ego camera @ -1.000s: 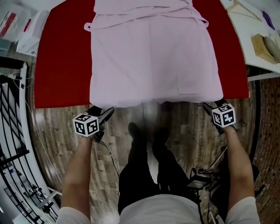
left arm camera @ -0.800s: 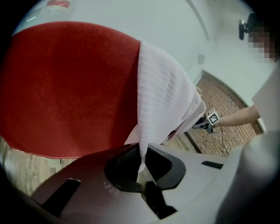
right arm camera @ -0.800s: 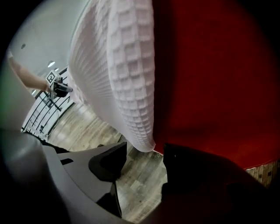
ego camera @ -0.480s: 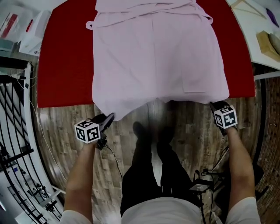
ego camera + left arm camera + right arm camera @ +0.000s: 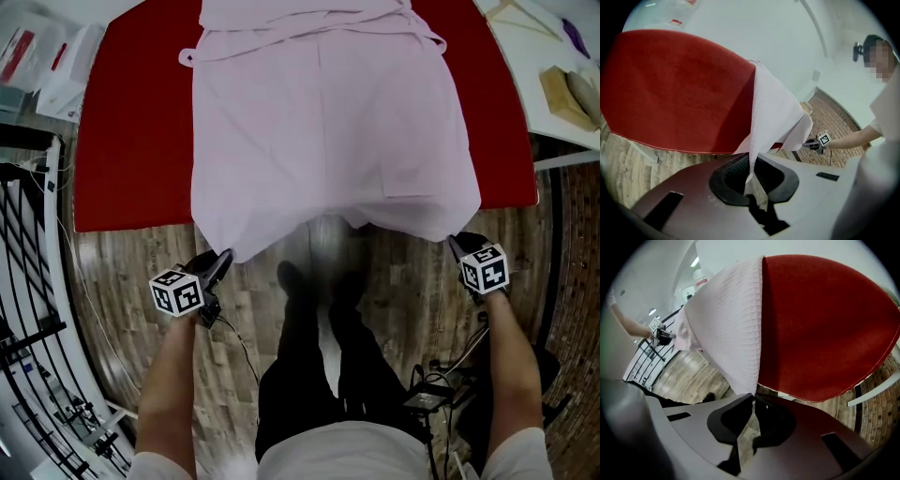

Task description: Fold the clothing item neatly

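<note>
A pale pink waffle-weave garment (image 5: 323, 122) lies spread on a red-covered table (image 5: 131, 141), with its near hem pulled over the table's front edge. My left gripper (image 5: 225, 257) is shut on the hem's left corner (image 5: 751, 176), and the cloth rises taut from its jaws. On the other side my right gripper (image 5: 456, 240) is shut on the hem's right corner (image 5: 751, 391). Both grippers' jaws have just been closing with the cloth between them. Each gripper also shows small in the other's view: the right gripper (image 5: 812, 146) and the left gripper (image 5: 665, 335).
A white shelf with papers (image 5: 42, 66) stands at the left of the table, and a white table with a tan block (image 5: 567, 98) at the right. A metal rack (image 5: 28, 281) is at the lower left. My legs (image 5: 319, 356) stand on the wooden floor between the grippers.
Both grippers have drawn back from the table edge toward me, pulling the hem's corners off the edge so that they hang over the floor. The jaws went from open to shut on the cloth.
</note>
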A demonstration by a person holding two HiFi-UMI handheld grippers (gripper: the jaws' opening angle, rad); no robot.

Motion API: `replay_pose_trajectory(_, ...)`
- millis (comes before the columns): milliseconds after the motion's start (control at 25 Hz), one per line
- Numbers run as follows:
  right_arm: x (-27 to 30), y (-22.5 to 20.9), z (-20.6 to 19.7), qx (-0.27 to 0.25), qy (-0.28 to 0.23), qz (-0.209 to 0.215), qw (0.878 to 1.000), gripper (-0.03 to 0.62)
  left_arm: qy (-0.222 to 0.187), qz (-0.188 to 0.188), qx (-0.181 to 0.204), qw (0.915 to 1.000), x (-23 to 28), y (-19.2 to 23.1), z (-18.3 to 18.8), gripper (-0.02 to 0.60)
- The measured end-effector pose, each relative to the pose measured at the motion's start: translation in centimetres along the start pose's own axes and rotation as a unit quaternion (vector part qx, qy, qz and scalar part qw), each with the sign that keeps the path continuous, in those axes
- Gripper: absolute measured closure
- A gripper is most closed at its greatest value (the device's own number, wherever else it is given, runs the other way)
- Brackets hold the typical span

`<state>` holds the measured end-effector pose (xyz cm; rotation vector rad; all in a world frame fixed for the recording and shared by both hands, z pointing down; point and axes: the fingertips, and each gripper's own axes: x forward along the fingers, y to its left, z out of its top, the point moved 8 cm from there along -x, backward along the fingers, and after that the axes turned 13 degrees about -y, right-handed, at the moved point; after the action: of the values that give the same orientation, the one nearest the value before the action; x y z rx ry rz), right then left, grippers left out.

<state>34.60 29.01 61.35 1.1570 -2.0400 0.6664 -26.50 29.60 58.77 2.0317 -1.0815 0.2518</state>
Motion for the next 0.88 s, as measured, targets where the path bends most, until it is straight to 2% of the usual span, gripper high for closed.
replay_pose_trajectory(120,1.0,0.3,0.6,0.0,-0.011,0.007,1.0,0.572,-0.006,-0.003,0.011,0.9999,0.9,0.1,-0.1,0.565)
replay_pose_trajectory(160,1.3,0.3,0.8,-0.004,-0.014,0.008,1.0,0.569,-0.005,-0.002,0.015,0.9999,1.2,0.2,-0.2,0.531)
replay_pose_trajectory(200,1.6,0.3,1.0,-0.008,-0.016,0.009,1.0,0.531,-0.002,0.001,0.018,0.9998,1.4,0.2,-0.3,0.466)
replay_pose_trajectory(240,1.9,0.3,1.2,-0.012,-0.018,0.011,1.0,0.462,0.004,0.003,0.023,0.9997,1.6,0.3,-0.5,0.439)
replay_pose_trajectory(280,2.1,0.2,1.3,-0.017,-0.018,0.013,1.0,0.421,0.01,0.005,0.029,0.9995,1.7,0.5,-0.7,0.418)
replay_pose_trajectory(360,2.6,-0.1,1.4,-0.034,-0.017,0.019,0.999,0.372,0.025,0.012,0.047,0.9985,2.0,0.9,-1.2,0.39)
replay_pose_trajectory(440,3.1,-0.4,1.5,-0.055,-0.014,0.025,0.998,0.364,0.035,0.023,0.071,0.9966,2.1,1.5,-1.5,0.376)
replay_pose_trajectory(560,4.1,-1.0,2.2,-0.094,-0.017,0.033,0.995,0.356,0.028,0.04,0.119,0.9917,2.5,2.4,-1.3,0.37)
replay_pose_trajectory(680,4.1,-1.3,2.8,-0.128,-0.026,0.044,0.99,0.352,0.013,0.035,0.162,0.986,3.0,2.8,-1.2,0.364)
replay_pose_trajectory(880,4.5,-1.0,3.3,-0.166,-0.03,0.073,0.983,0.338,-0.004,0.01,0.166,0.9861,4.1,4.3,-1.6,0.318)
